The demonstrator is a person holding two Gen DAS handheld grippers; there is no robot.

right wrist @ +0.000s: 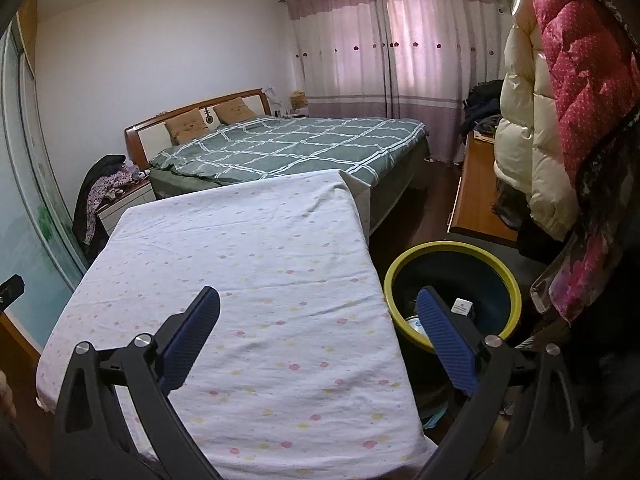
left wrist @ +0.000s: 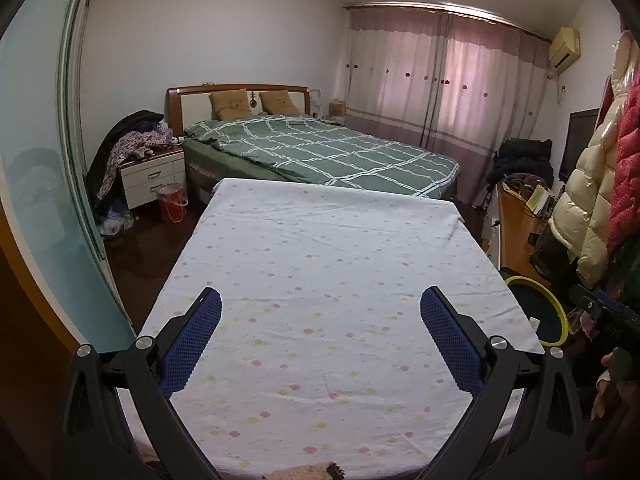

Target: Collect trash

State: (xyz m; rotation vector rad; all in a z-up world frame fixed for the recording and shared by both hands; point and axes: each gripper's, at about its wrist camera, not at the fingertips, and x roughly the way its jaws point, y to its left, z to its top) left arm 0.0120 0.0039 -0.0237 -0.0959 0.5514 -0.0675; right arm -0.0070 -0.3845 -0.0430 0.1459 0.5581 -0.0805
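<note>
Overhead, both grippers hang above a table draped in a white floral-dotted cloth [left wrist: 320, 280], each with its blue-padded fingers spread wide and nothing between them. From its own camera the left gripper [left wrist: 320, 336] sits over the middle of the cloth. The right gripper [right wrist: 318, 336] straddles the table's right edge, its left finger over the cloth and its right finger [right wrist: 448, 344] over a trash bin [right wrist: 516, 300] with a yellow-green rim and dark inside. That bin stands on the floor just beside the table's right side; in the left camera only a slice of its rim [left wrist: 558, 312] shows past the table corner. Inside it lie a small white box [right wrist: 462, 306] and a pale round item [right wrist: 416, 324], partly hidden behind the right finger; what the round item is cannot be told.

Beyond the table is a bed with a green checked cover [left wrist: 320, 148], its wooden headboard and two tan pillows against the far wall. A white nightstand [left wrist: 152, 176] heaped with clothes stands left of the bed, with a red bucket [left wrist: 172, 202] on the floor before it. Pink curtains [left wrist: 432, 92] cover the far window. Puffy coats, cream and red [right wrist: 560, 100], hang close along the right side, crowding the space above the bin, and a wooden desk [right wrist: 476, 196] runs behind them.
</note>
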